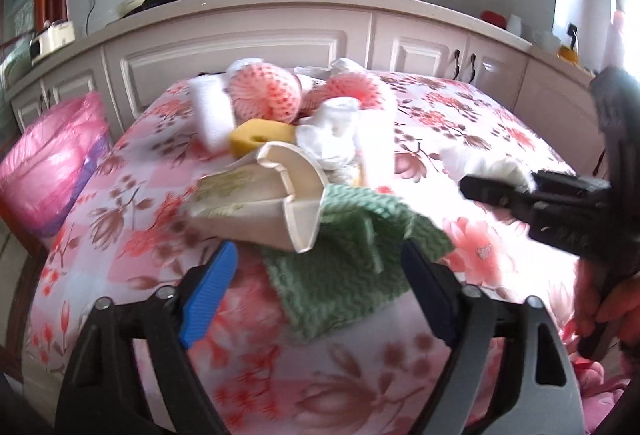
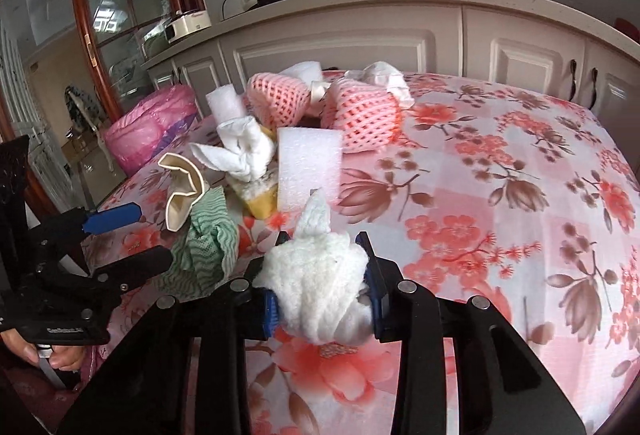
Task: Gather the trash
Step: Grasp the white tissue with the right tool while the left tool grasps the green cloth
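White tissue wad (image 2: 320,283) pinched in right gripper (image 2: 322,295); floral tablecloth (image 2: 500,195) rightward bare.

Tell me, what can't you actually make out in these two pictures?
- Left wrist view: the crushed paper cup and green cloth are motion-blurred, so the cup's print is unreadable.
- Left wrist view: the right hand-held gripper covers most of the white wad.
- Right wrist view: the wad hides the pad faces gripping it.
- Both views: the pink bag sits beyond the table edge; its contents are unseen.
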`<state>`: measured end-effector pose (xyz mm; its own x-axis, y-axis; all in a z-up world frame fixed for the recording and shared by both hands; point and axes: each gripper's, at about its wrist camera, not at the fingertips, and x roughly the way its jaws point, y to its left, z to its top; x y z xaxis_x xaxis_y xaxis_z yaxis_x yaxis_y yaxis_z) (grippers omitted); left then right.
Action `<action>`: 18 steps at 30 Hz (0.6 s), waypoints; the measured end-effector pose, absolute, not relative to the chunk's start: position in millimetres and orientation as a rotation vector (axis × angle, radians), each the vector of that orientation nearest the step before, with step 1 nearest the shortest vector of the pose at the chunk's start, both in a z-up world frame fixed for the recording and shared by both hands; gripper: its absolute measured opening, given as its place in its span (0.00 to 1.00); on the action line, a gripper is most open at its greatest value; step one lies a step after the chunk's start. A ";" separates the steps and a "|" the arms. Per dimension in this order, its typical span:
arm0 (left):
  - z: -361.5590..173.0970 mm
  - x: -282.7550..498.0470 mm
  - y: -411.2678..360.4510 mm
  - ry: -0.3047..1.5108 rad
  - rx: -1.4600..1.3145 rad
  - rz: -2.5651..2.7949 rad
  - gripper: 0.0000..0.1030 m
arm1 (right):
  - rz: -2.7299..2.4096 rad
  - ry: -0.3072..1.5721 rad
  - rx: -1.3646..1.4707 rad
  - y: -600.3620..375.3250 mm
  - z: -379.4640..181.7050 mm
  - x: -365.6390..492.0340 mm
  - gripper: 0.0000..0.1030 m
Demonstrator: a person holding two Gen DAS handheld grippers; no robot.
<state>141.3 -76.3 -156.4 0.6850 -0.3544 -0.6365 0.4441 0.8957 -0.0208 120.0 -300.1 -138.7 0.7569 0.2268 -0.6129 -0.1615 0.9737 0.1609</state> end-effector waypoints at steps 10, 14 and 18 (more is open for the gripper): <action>-140.7 174.8 -45.2 0.687 -0.052 -0.275 0.75 | 0.215 0.647 0.109 -300.6 -130.0 112.1 0.32; -139.2 165.3 -59.5 0.678 -0.040 -0.318 0.75 | 0.210 0.645 0.097 -297.2 -130.7 113.4 0.32; -146.3 149.0 -79.4 0.697 -0.018 -0.358 0.75 | 0.187 0.636 0.124 -305.1 -130.0 112.5 0.32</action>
<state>149.0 -79.4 -146.3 0.7087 -0.3283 -0.6245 0.3163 0.9391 -0.1347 112.5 -305.1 -130.0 0.7884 0.2114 -0.5776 -0.1355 0.9757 0.1721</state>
